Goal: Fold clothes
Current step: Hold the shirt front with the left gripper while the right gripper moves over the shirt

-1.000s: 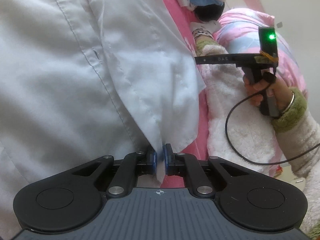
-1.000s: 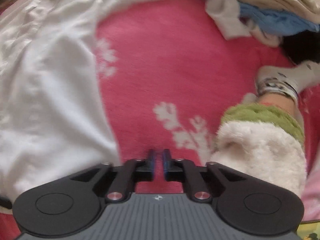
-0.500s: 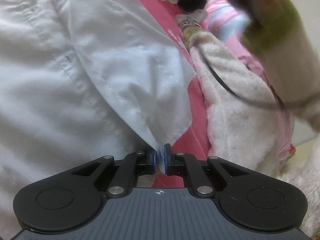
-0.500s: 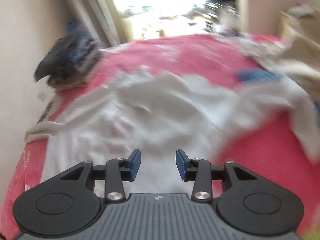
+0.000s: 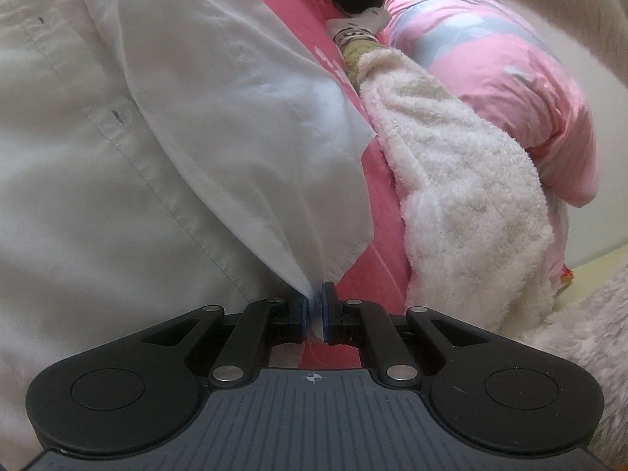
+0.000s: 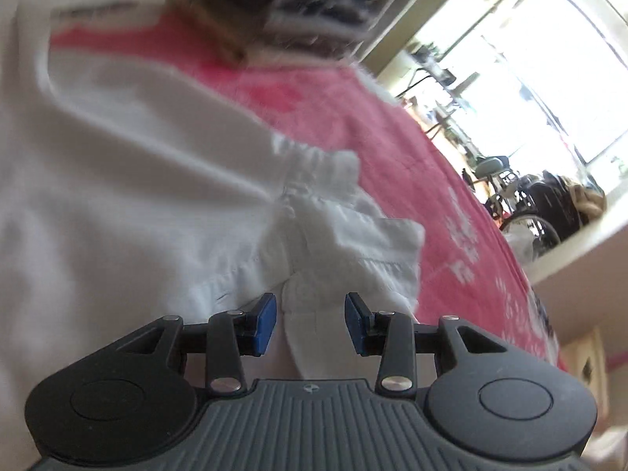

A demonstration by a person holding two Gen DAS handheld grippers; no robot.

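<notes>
Left gripper [image 5: 314,311] jaws clamp a corner of the white shirt [image 5: 117,165]; right gripper [image 6: 311,324] jaws spread wide around its cuff [image 6: 353,243].

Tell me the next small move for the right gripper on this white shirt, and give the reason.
Probably ease the right gripper forward a touch and shut it on the bunched cuff. Its fingers stand open with that white cloth lying between them, not yet pinched, while the left gripper is already shut on a corner of the white shirt. A second hold would likely let the fold begin.
</notes>
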